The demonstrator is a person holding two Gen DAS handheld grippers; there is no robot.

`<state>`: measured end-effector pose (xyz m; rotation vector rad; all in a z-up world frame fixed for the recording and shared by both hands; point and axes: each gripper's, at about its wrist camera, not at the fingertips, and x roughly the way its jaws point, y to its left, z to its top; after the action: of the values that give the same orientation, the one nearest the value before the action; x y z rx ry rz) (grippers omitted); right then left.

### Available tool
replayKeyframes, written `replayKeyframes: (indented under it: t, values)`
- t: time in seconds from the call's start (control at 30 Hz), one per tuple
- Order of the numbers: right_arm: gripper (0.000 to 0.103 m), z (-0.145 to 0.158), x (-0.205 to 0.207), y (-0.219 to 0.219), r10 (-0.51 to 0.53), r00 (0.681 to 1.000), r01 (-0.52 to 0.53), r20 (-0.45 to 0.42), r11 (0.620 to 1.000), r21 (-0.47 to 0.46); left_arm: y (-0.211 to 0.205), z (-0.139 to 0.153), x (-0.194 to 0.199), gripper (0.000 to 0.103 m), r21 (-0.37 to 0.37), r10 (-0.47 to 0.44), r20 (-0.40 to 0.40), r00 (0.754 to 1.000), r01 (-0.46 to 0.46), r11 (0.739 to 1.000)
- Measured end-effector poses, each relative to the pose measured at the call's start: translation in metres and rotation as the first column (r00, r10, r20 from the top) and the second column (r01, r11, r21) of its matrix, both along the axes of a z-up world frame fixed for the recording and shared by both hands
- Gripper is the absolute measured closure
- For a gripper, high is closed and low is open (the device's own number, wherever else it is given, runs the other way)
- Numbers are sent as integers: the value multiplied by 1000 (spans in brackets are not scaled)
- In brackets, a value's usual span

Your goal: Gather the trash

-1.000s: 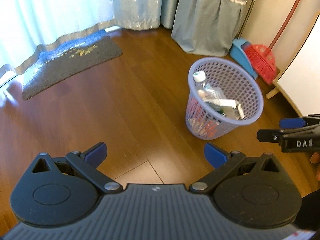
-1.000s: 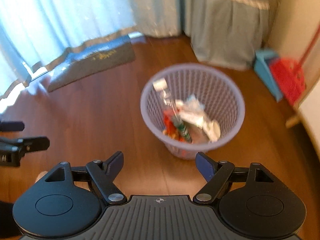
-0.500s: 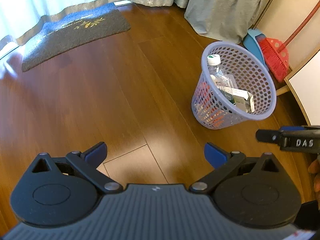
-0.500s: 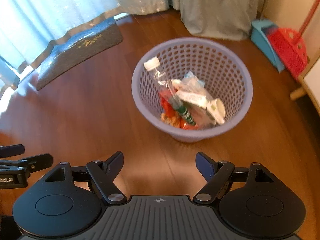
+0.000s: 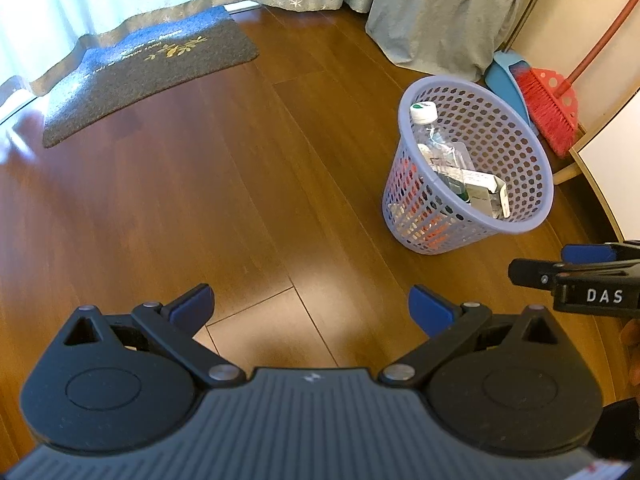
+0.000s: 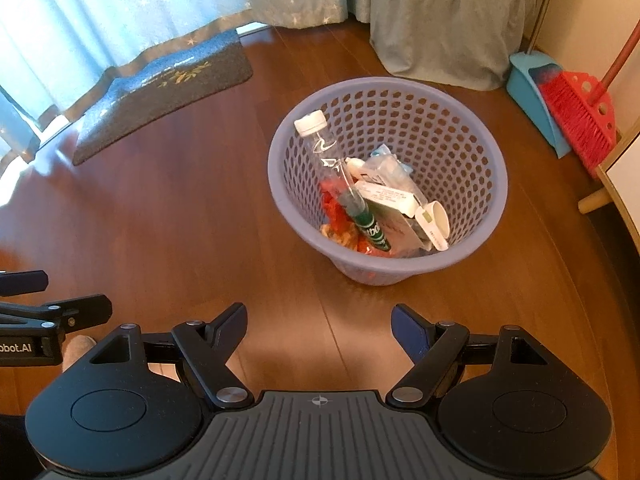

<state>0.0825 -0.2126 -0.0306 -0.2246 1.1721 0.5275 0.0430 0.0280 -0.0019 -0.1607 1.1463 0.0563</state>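
Observation:
A lilac perforated trash basket (image 6: 486, 160) stands on the wooden floor, also in the left wrist view (image 5: 532, 176) at the right. Inside lie a clear plastic bottle (image 6: 332, 160) with a white cap, a white carton (image 6: 386, 196), orange wrappers (image 6: 338, 216) and other scraps. My right gripper (image 6: 319, 326) hangs open above the floor just in front of the basket, nothing between its fingers. My left gripper (image 5: 311, 304) is open and empty too, over bare floor to the left of the basket. The right gripper's fingers (image 5: 536, 272) show at that view's right edge.
A grey doormat (image 5: 148, 76) lies by the pale curtains at the back left. A red broom (image 6: 580, 120) and blue dustpan (image 6: 528, 92) lean by the wall behind the basket. A grey cloth cover (image 6: 444, 20) hangs at the back. A white furniture panel (image 5: 612, 168) is at right.
Both views tilted further down toward the floor. The basket now sits lower and closer in the right wrist view and higher right in the left wrist view. Both grippers stayed open.

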Motion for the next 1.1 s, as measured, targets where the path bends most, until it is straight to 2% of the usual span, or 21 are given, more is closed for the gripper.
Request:
replayKeyframes:
  t: [1.1]
  values:
    - [27, -3, 2, -5, -9, 1000, 9, 7, 1000, -20, -14, -1, 6, 1, 23, -12, 19, 1000, 12, 1000]
